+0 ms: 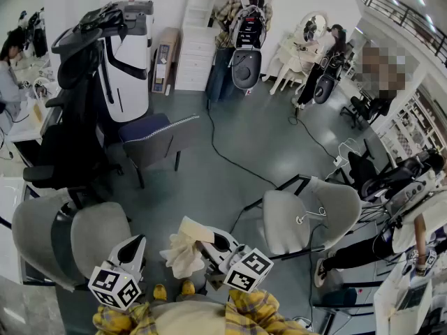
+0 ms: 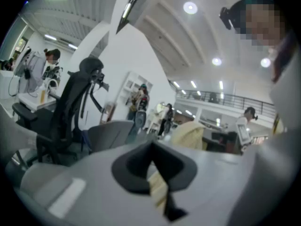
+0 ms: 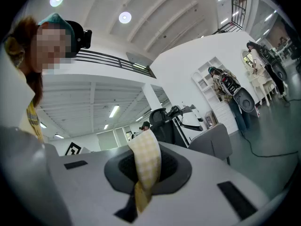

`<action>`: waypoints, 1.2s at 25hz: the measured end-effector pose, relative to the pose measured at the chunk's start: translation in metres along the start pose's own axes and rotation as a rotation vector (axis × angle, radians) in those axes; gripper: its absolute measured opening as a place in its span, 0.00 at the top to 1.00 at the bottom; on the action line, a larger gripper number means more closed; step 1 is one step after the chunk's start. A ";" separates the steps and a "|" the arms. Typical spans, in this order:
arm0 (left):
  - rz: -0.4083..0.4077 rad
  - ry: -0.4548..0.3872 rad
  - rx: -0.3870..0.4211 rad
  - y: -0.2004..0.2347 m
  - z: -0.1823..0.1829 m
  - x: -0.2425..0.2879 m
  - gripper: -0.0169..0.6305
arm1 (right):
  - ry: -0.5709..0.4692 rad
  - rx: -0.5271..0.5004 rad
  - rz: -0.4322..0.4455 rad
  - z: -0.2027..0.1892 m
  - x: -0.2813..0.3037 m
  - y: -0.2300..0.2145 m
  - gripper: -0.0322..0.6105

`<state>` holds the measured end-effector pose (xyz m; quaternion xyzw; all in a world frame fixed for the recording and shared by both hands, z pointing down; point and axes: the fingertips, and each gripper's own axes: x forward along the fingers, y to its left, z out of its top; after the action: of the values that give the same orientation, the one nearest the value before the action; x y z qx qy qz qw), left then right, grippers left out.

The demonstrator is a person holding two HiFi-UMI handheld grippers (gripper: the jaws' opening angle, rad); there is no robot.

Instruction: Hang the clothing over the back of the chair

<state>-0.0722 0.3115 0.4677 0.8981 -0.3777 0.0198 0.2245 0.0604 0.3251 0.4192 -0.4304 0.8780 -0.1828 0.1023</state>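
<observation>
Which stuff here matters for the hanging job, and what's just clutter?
Job: pale yellow checked cloth, pinched by right gripper and left gripper; grey shell chair at left, grey shell chair at right (which one, unclear).
Lying about: black office chair, black floor cable, white shelf unit.

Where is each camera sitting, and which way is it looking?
Head view: on the person's head, looking steeply down at the floor; shows the left tool, the right tool and checked sleeves.
Left gripper view: on the left tool, looking across the room along its shut jaws, which pinch the clothing.
Right gripper view: on the right tool, looking across the room along shut jaws that also pinch clothing.
Shared: both gripper views show the grey chair.
</observation>
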 end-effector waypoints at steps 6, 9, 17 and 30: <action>0.011 -0.008 -0.010 -0.005 -0.004 0.005 0.97 | 0.001 -0.013 0.017 0.006 -0.002 -0.008 0.92; 0.012 -0.005 -0.016 -0.011 -0.003 0.011 0.97 | 0.007 -0.016 0.016 0.010 -0.005 -0.016 0.92; 0.010 -0.004 0.000 -0.028 -0.007 0.029 0.97 | 0.004 0.014 0.042 0.016 -0.015 -0.031 0.92; 0.063 0.003 0.020 -0.025 -0.002 0.042 0.97 | 0.042 0.012 0.132 0.014 -0.004 -0.036 0.92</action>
<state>-0.0247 0.2999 0.4685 0.8879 -0.4050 0.0320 0.2156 0.0934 0.3047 0.4213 -0.3671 0.9052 -0.1902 0.0982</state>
